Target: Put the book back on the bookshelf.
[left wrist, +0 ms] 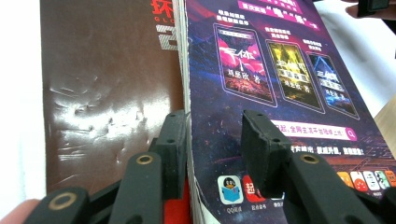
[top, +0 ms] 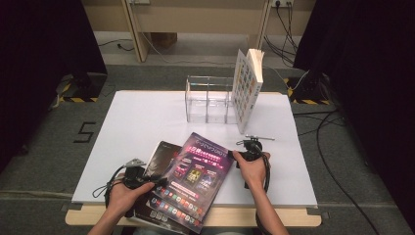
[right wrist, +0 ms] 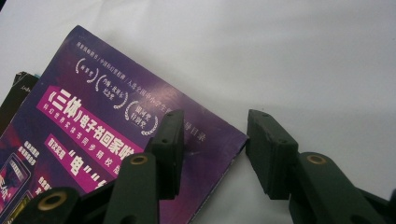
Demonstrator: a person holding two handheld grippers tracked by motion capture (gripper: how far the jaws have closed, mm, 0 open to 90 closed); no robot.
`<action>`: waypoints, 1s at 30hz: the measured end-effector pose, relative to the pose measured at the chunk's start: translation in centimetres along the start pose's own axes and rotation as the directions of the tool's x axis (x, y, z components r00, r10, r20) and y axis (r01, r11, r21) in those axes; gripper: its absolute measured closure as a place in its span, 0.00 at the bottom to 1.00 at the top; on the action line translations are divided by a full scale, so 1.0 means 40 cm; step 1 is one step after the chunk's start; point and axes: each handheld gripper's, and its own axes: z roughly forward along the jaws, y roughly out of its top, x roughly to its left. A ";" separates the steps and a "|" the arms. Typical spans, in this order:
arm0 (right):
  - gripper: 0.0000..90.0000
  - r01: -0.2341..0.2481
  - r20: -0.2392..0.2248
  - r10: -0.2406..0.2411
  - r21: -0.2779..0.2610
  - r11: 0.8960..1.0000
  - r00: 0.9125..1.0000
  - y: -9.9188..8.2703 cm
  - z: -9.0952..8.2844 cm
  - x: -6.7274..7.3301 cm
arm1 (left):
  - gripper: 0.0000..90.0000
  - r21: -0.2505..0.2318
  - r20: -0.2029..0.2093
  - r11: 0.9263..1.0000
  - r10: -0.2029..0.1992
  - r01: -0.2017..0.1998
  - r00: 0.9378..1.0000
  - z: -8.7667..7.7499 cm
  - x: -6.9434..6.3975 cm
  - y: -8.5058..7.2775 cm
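A purple magazine (top: 195, 176) lies aslant on the white board, overlapping a dark brown magazine (top: 159, 155) beneath it. My left gripper (top: 157, 182) is at the purple magazine's left edge. In the left gripper view its jaws (left wrist: 212, 135) straddle that edge (left wrist: 187, 140): one jaw sits over the brown cover (left wrist: 107, 93), the other hangs over the purple cover (left wrist: 280, 70), with a gap still showing. My right gripper (top: 239, 152) is at the magazine's far right corner (right wrist: 236, 137), and its open jaws (right wrist: 214, 122) straddle that corner without pressing.
A clear acrylic rack (top: 208, 100) stands at the back of the white board (top: 142, 117), with a thick book (top: 247, 88) upright against its right end. A small metal rod (top: 260, 138) lies just beyond my right hand. The wooden table edge (top: 235, 215) runs along the front.
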 end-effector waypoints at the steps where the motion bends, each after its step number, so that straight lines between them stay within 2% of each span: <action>1: 0.66 0.003 0.000 -0.003 -0.004 1.000 1.000 0.000 -0.001 0.000 | 0.69 0.000 -0.002 1.000 0.003 -0.003 1.000 0.000 -0.001 0.000; 3: 0.67 -0.004 0.004 0.004 -0.006 1.000 1.000 0.000 -0.003 0.002 | 0.69 0.000 -0.005 1.000 0.006 -0.006 1.000 0.000 -0.002 0.000; 6: 0.71 0.007 0.011 -0.007 -0.015 1.000 1.000 0.006 -0.014 0.006 | 0.69 0.002 -0.016 1.000 0.019 -0.019 1.000 -0.001 -0.006 0.001; 12: 0.73 0.016 0.020 -0.016 -0.023 1.000 1.000 0.007 -0.019 0.011 | 0.70 0.003 -0.027 0.999 0.034 -0.034 0.999 -0.001 -0.010 0.002; 15: 0.74 0.004 0.016 -0.003 -0.036 0.999 1.000 0.006 -0.024 0.011 | 0.70 0.005 -0.032 0.999 0.039 -0.039 0.999 -0.001 -0.012 0.002; 18: 0.74 0.014 0.011 -0.014 -0.052 0.999 1.000 0.009 -0.032 0.016 | 0.71 0.009 -0.039 0.999 0.051 -0.050 0.998 -0.002 -0.015 0.003; 20: 0.74 0.014 -0.008 -0.015 -0.070 0.997 1.000 0.013 -0.039 0.018 | 0.71 0.008 -0.042 0.999 0.052 -0.051 0.998 -0.002 -0.016 0.003; 23: 0.74 0.019 -0.012 -0.020 -0.071 0.997 1.000 0.017 -0.040 0.021 | 0.71 0.008 -0.047 0.998 0.058 -0.058 0.997 -0.003 -0.018 0.003; 30: 0.73 -0.039 -0.029 0.037 -0.054 0.998 0.999 0.007 -0.032 0.008 | 0.72 0.013 -0.047 0.998 0.060 -0.059 0.997 -0.003 -0.018 0.004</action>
